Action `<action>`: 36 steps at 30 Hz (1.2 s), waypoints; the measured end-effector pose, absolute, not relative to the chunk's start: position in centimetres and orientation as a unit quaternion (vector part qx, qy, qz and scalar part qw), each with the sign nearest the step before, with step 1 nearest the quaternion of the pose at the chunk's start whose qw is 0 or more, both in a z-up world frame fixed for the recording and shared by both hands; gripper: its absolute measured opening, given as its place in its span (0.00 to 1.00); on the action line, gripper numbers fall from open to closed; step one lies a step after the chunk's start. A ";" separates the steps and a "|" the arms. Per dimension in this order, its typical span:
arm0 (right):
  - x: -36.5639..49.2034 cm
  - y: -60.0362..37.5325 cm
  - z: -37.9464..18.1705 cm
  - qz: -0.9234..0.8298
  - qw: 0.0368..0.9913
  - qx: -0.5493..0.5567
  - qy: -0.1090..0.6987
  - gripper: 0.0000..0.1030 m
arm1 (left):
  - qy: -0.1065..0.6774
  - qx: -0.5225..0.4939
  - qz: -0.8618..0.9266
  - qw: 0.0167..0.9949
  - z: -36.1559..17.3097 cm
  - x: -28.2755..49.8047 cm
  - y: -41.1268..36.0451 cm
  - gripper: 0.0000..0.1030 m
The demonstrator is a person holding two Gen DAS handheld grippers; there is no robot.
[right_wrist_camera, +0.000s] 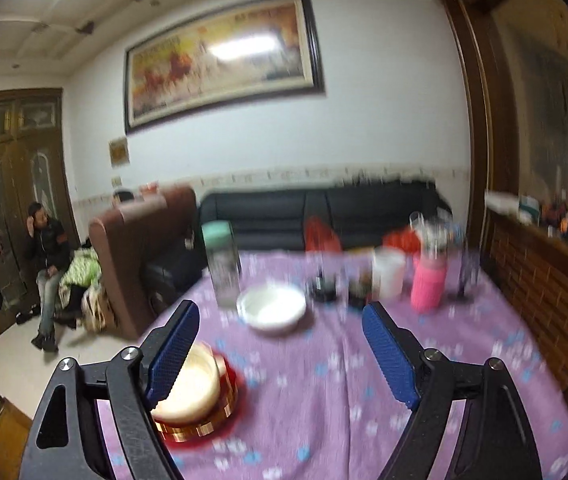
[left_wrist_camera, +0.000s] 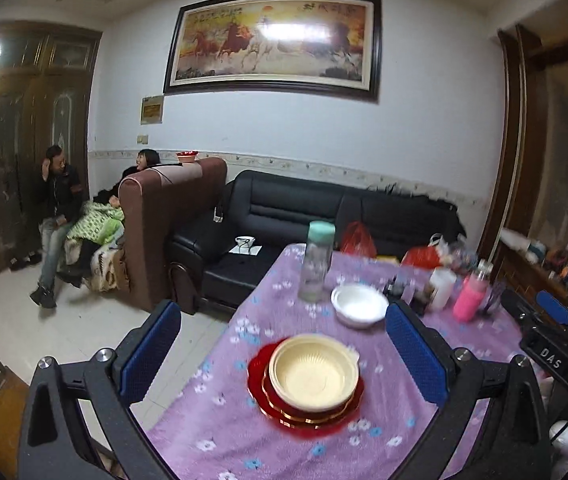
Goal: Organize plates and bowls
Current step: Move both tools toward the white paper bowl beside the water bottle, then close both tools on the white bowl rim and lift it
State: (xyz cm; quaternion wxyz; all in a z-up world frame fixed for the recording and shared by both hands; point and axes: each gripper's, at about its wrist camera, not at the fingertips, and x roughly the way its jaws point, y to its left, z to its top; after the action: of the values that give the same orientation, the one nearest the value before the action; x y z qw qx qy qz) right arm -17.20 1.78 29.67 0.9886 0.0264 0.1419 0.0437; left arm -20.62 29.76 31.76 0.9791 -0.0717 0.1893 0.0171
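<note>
A cream bowl [left_wrist_camera: 312,376] sits stacked on red plates with gold rims [left_wrist_camera: 348,412] on the purple flowered tablecloth. Farther back lies a white bowl [left_wrist_camera: 359,305]. My left gripper [left_wrist_camera: 284,352] hangs above the table, open, with the stack seen between its blue pads [left_wrist_camera: 149,350] but well below them. In the right wrist view the cream bowl [right_wrist_camera: 193,390] and red plates [right_wrist_camera: 203,424] lie at lower left, partly hidden behind the left finger. My right gripper [right_wrist_camera: 279,354] is open and holds nothing. The white bowl [right_wrist_camera: 271,307] lies ahead of it.
A clear bottle with a green cap [left_wrist_camera: 316,264], a pink bottle [left_wrist_camera: 470,294], a white cup [left_wrist_camera: 442,286] and jars stand at the table's far side. Behind it are a black sofa [left_wrist_camera: 292,208] and a brown sofa [left_wrist_camera: 163,224] with two people. A wooden sideboard [right_wrist_camera: 540,280] runs along the right.
</note>
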 end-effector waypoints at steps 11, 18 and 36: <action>-12.7 5.1 45.6 0.135 0.983 0.054 0.114 0.89 | 0.146 -0.094 0.060 0.983 43.3 -19.4 36.6 0.99; -5.5 2.1 42.5 0.138 0.969 0.095 0.179 0.90 | 0.179 -0.088 0.045 0.979 41.8 -12.7 34.0 0.99; 16.2 -8.5 10.4 0.091 0.871 0.216 0.432 0.70 | 0.468 -0.122 -0.032 0.875 16.3 16.7 18.4 0.74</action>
State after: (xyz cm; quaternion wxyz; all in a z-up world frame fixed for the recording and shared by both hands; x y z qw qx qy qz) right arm 16.17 -8.45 10.41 0.8710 0.2158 0.4318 0.0913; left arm 16.70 18.44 16.25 0.8748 -0.1221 0.4678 -0.0320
